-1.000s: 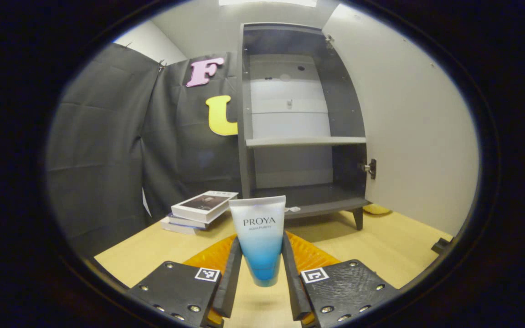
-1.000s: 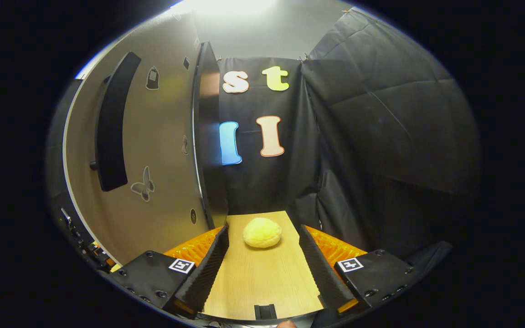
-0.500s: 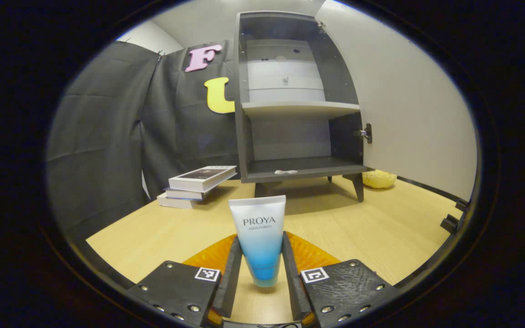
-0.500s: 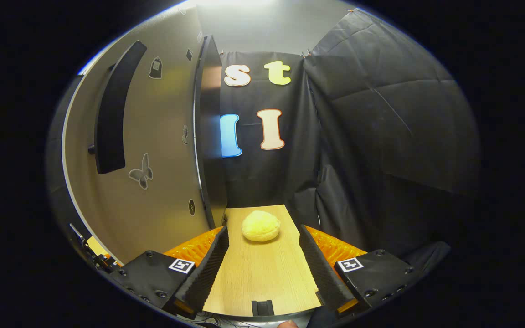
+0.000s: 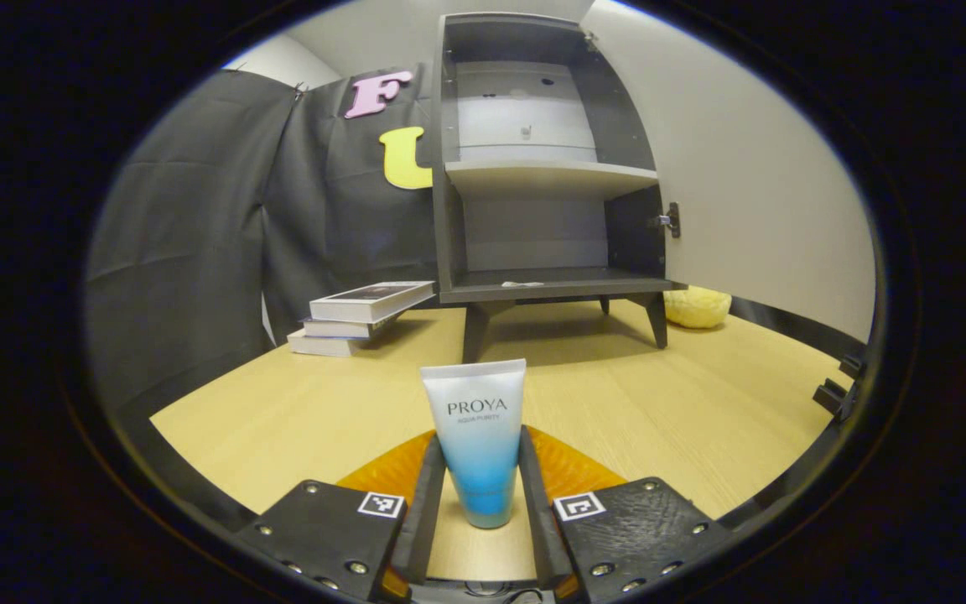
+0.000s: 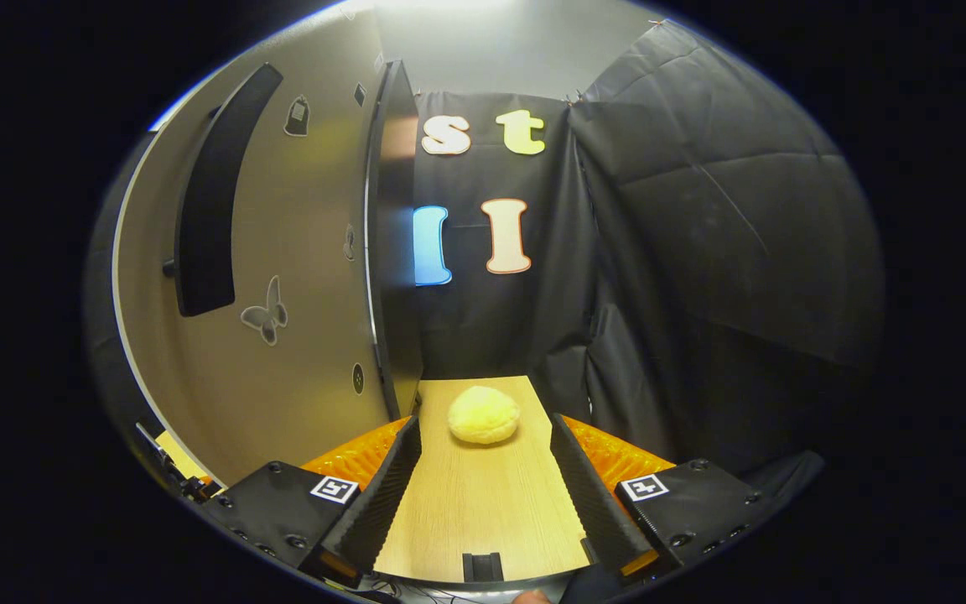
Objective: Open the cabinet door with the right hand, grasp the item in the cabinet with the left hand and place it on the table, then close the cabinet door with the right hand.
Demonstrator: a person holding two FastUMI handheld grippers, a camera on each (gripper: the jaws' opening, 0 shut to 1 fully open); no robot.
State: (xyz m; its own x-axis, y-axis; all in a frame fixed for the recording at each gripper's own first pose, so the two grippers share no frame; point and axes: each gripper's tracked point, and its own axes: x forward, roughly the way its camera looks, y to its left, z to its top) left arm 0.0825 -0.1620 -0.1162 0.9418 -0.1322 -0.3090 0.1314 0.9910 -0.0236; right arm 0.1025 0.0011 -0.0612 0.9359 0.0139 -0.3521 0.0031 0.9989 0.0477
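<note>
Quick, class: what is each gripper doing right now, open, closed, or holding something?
Left gripper: closed on the tube, held upright above the table.
Right gripper: open, holding nothing, beside the open door.

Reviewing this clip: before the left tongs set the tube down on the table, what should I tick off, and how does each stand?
1. Left tongs shut on the cosmetic tube: ok.
2. Tube out of the cabinet: ok.
3. Bare table beneath the tube: ok.
4. Tube touching the table: cannot tell.
5. Cabinet door open, awaiting closing: ok.
6. Right tongs open and holding nothing: ok.
</note>
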